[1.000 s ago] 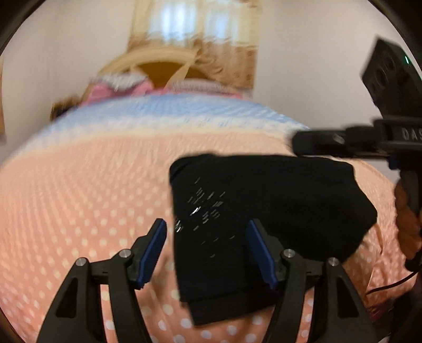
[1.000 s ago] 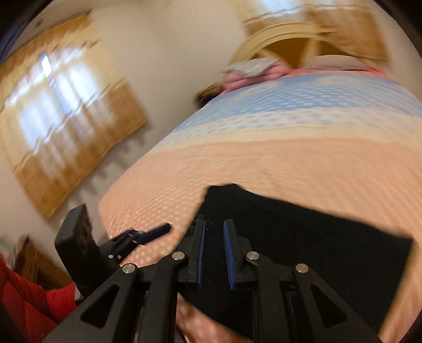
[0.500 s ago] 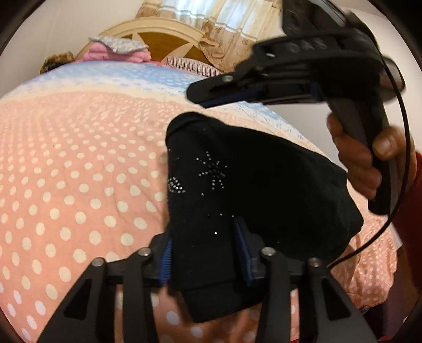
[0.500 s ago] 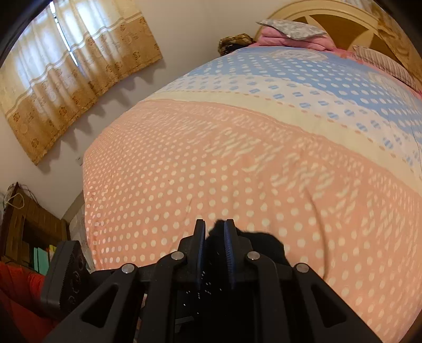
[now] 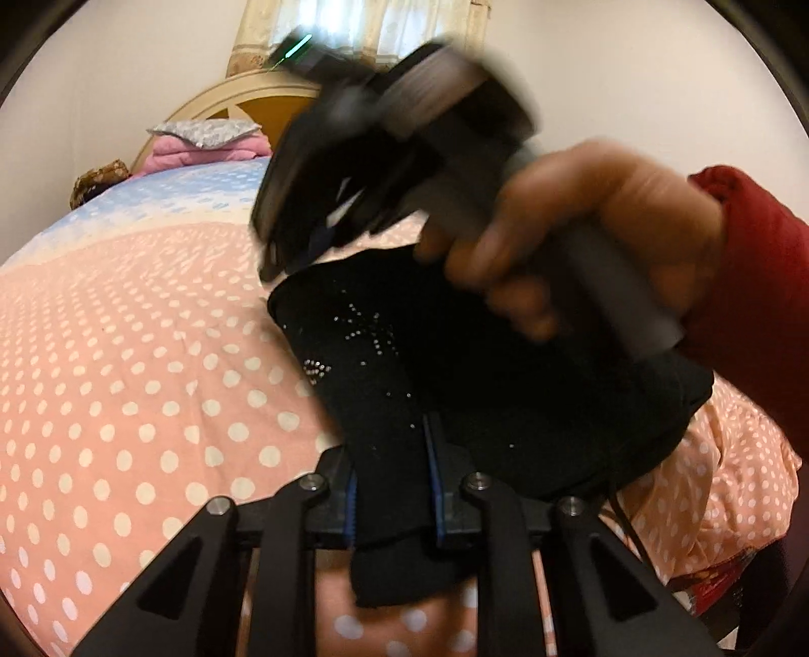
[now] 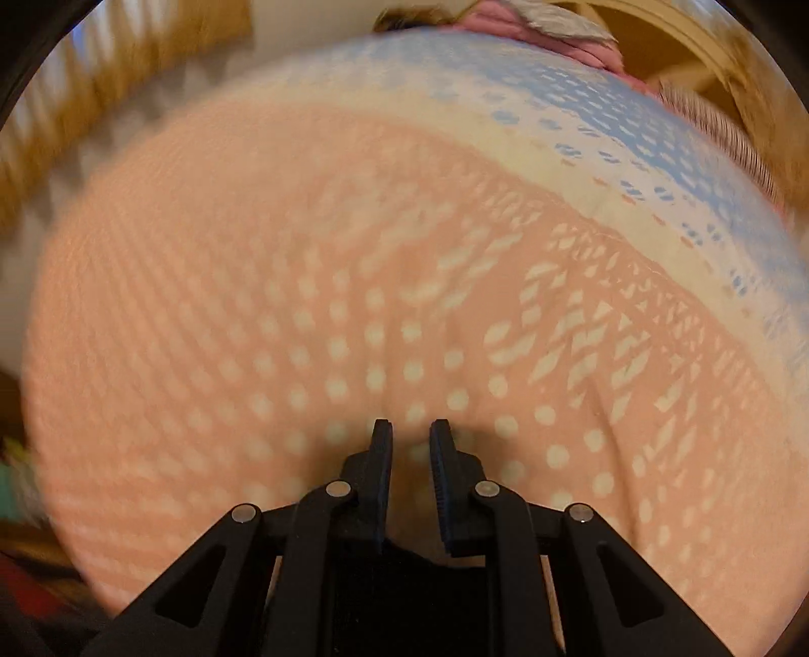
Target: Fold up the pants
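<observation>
Black pants (image 5: 505, 379) with a rhinestone pattern (image 5: 369, 328) lie folded on the pink dotted bedspread (image 5: 126, 379). My left gripper (image 5: 392, 455) is closing on their near end, and the fabric fills the gap between its blue pads. A hand (image 5: 581, 227) holds my right gripper (image 5: 288, 257), blurred, above the pants' far left corner and pointing steeply down. In the right wrist view the right gripper (image 6: 410, 429) has its fingers a thin slit apart, with only bedspread (image 6: 303, 278) showing between the tips. Black pants fabric (image 6: 404, 601) lies below their bases.
A red sleeve (image 5: 748, 283) fills the right side. The bed's round headboard (image 5: 263, 101) and folded pink bedding (image 5: 202, 144) are at the far end, under a curtained window (image 5: 354, 30). The bed's edge drops off at the right (image 5: 733, 505).
My left jaws came together from wide apart onto the near end of the pants. The right gripper swept from the right across the pants to their far left corner and tipped downward.
</observation>
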